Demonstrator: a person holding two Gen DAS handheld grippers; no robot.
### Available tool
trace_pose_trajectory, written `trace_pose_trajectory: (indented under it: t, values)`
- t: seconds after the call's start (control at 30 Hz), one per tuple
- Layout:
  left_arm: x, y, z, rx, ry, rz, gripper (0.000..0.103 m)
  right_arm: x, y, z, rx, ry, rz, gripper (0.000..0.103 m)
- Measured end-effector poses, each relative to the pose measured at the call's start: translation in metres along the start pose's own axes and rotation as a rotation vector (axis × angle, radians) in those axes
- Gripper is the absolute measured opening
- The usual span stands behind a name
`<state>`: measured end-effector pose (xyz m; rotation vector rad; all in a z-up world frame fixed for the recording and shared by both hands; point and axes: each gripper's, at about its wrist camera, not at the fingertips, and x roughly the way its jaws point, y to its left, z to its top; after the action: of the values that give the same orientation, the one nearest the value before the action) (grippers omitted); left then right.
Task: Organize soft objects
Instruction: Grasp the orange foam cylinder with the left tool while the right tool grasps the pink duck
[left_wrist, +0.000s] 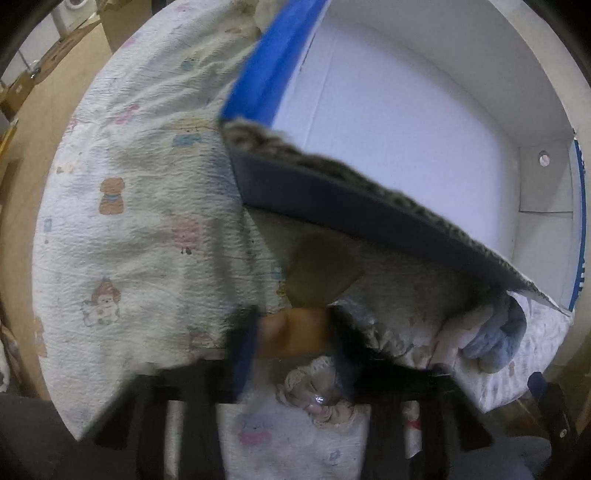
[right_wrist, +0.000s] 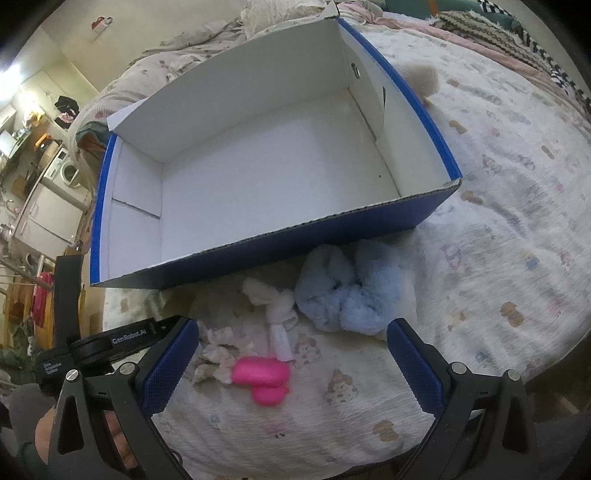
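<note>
The left gripper (left_wrist: 291, 332) is clenched on a soft orange-brown item (left_wrist: 295, 332) (light, compressible, identity unclear); right gripper (right_wrist: 291, 354) fingers are released above the pink toy (right_wrist: 264, 374), best pinched mid-body.

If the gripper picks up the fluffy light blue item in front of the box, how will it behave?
The light blue item looks plush and bunched, so it would probably sag and squash when pinched. It seems light for its bulk. Its fuzzy surface should grip well, and it is unlikely to roll.

Box (right_wrist: 258, 177) sits on bedspread (right_wrist: 498, 229); fluffy toy (right_wrist: 351, 295), small plush (right_wrist: 277, 306), and moulded toy (right_wrist: 264, 376) lie before its near wall.
</note>
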<state>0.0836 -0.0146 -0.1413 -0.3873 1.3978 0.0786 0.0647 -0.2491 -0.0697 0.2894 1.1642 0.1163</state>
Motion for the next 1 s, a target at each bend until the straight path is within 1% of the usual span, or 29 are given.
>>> trace_pose_trajectory:
  t: [0.1, 0.2, 0.27, 0.37, 0.43, 0.57, 0.63, 0.67, 0.77, 0.83, 0.87, 0.93, 0.97, 1.0]
  values:
    - [-0.006, 0.002, -0.003, -0.002, -0.007, -0.022, 0.013, 0.004, -0.001, -0.001, 0.006, 0.017, 0.004, 0.103]
    - [-0.013, 0.004, -0.007, 0.01, -0.021, -0.042, 0.01, 0.007, -0.003, -0.003, 0.012, 0.028, 0.002, 0.103]
    - [-0.019, 0.015, -0.011, 0.012, -0.03, -0.057, 0.009, 0.008, -0.006, -0.004, 0.018, 0.035, -0.001, 0.103]
    - [-0.031, 0.022, -0.014, -0.005, -0.027, -0.075, 0.009, 0.011, -0.009, -0.005, 0.032, 0.051, -0.002, 0.103]
    - [-0.043, 0.027, -0.019, -0.011, -0.039, -0.083, 0.009, 0.015, -0.011, -0.007, 0.044, 0.07, 0.002, 0.103]
    - [-0.067, 0.041, -0.026, -0.001, -0.073, -0.089, 0.009, 0.028, -0.017, -0.01, 0.075, 0.139, 0.018, 0.103]
    - [-0.075, 0.046, -0.03, 0.019, -0.095, -0.065, 0.009, 0.034, -0.02, -0.013, 0.098, 0.176, 0.035, 0.103]
    - [-0.076, 0.04, -0.022, 0.019, -0.094, -0.058, 0.009, 0.038, -0.02, -0.015, 0.106, 0.199, 0.044, 0.103]
    - [-0.079, 0.051, -0.02, 0.015, -0.088, -0.056, 0.009, 0.053, -0.015, -0.02, 0.099, 0.27, 0.062, 0.103]
    - [-0.084, 0.054, -0.021, 0.016, -0.091, -0.051, 0.009, 0.063, -0.01, -0.022, 0.094, 0.318, 0.084, 0.092]
    - [-0.082, 0.053, -0.02, 0.017, -0.094, -0.053, 0.009, 0.067, -0.008, -0.024, 0.093, 0.335, 0.088, 0.084]
    - [-0.084, 0.053, -0.022, 0.022, -0.106, -0.048, 0.009, 0.072, -0.006, -0.025, 0.095, 0.345, 0.096, 0.08]
    - [-0.086, 0.054, -0.021, 0.02, -0.11, -0.046, 0.009, 0.072, -0.003, -0.025, 0.092, 0.336, 0.096, 0.071]
    - [-0.083, 0.052, -0.022, 0.019, -0.111, -0.045, 0.009, 0.071, -0.002, -0.025, 0.086, 0.326, 0.104, 0.058]
